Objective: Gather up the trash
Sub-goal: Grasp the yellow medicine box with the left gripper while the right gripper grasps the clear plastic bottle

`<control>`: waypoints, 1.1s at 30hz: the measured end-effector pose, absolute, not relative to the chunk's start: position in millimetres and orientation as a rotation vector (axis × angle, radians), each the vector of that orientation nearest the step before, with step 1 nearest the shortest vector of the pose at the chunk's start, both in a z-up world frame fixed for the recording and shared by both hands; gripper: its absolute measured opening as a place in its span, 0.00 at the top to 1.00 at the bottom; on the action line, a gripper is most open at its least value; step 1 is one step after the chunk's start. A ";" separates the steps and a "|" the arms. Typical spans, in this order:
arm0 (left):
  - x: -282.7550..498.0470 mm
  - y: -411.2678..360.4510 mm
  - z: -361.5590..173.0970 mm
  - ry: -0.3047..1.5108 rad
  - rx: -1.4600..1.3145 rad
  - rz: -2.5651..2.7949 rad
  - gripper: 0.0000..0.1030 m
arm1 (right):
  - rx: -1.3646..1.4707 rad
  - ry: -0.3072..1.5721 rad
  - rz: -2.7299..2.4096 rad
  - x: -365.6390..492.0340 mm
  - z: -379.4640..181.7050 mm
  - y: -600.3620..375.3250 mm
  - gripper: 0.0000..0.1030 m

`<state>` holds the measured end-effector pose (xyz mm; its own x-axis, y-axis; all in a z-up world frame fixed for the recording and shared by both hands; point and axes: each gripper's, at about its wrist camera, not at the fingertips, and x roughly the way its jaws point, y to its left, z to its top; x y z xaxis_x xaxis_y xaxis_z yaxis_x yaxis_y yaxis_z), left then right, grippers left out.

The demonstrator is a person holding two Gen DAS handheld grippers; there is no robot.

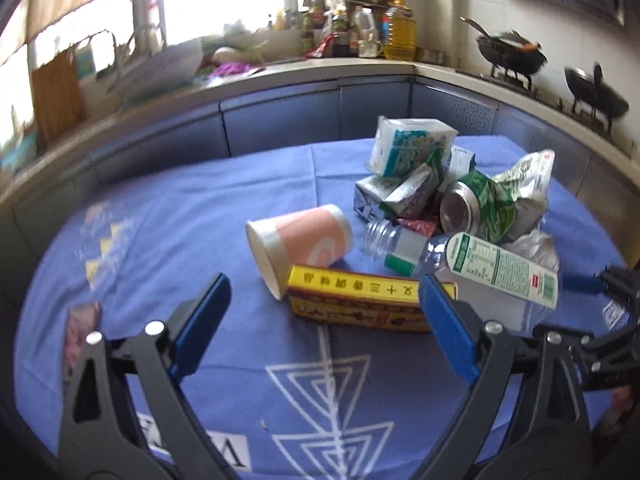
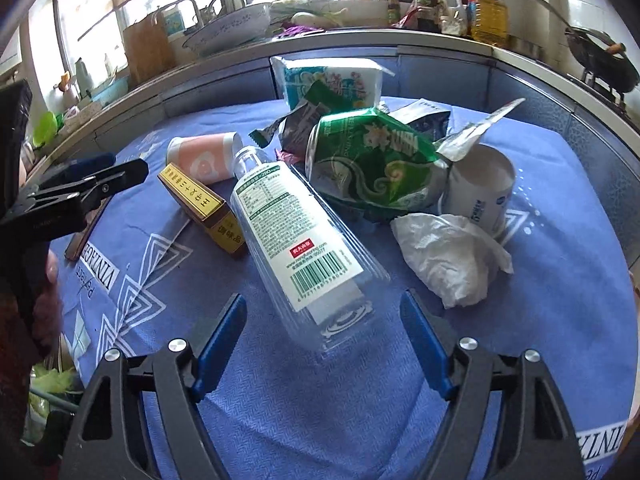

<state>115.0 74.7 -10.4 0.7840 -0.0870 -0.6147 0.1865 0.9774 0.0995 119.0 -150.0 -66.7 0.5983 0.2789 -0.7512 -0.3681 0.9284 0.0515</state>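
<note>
A pile of trash lies on a blue patterned tablecloth. My left gripper is open and empty, its right finger beside a yellow and brown box. A pink paper cup lies on its side just beyond the box. My right gripper is open and empty, its jaws either side of the base of a clear plastic bottle lying on its side. Behind the bottle are a crushed green can, a crumpled tissue, a white cup and cartons.
A kitchen counter curves behind the table with bottles, a bowl and a cutting board. Woks stand on the stove at the right. The left gripper shows at the left of the right wrist view.
</note>
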 end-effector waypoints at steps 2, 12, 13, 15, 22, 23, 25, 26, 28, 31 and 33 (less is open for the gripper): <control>112.4 60.2 -11.9 0.625 0.293 -0.221 0.08 | -0.164 0.870 0.405 126.5 -69.9 -144.3 0.24; 134.4 26.4 -69.3 0.642 0.793 -0.380 0.05 | -0.184 0.882 0.433 129.3 -70.5 -151.2 0.36; 136.2 26.3 -74.1 0.648 0.816 -0.394 0.05 | -0.188 0.885 0.434 124.6 -68.5 -156.4 0.36; 136.3 23.7 -83.0 0.650 0.866 -0.413 0.11 | -0.198 0.896 0.445 113.4 -66.5 -166.6 0.36; 131.4 20.5 -71.4 0.604 0.913 -0.439 0.51 | -0.269 0.933 0.466 90.2 -70.6 -196.0 0.33; 130.2 20.0 -70.0 0.603 0.920 -0.449 0.53 | -0.278 0.924 0.460 89.4 -70.1 -196.4 0.30; 127.3 18.1 -68.0 0.609 0.935 -0.478 0.52 | -0.312 0.900 0.461 89.5 -67.6 -194.0 0.26; 126.5 16.7 -67.7 0.615 0.945 -0.486 0.47 | -0.330 0.888 0.459 89.8 -66.3 -191.6 0.24; 125.0 10.5 -69.0 0.633 0.974 -0.491 0.25 | -0.355 0.869 0.450 93.6 -64.8 -186.9 0.22; 117.1 1.4 -73.9 0.619 1.038 -0.529 0.22 | -0.351 0.875 0.441 101.9 -65.7 -181.5 0.21; 117.2 -5.6 -79.2 0.618 1.093 -0.533 0.22 | -0.350 0.876 0.445 105.3 -65.6 -176.8 0.21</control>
<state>117.2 -5.6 -79.2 0.7155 -0.0945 -0.6921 0.6711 0.3682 0.6435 105.3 -176.8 -65.6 0.5597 0.2290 -0.7964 -0.5085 0.8538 -0.1119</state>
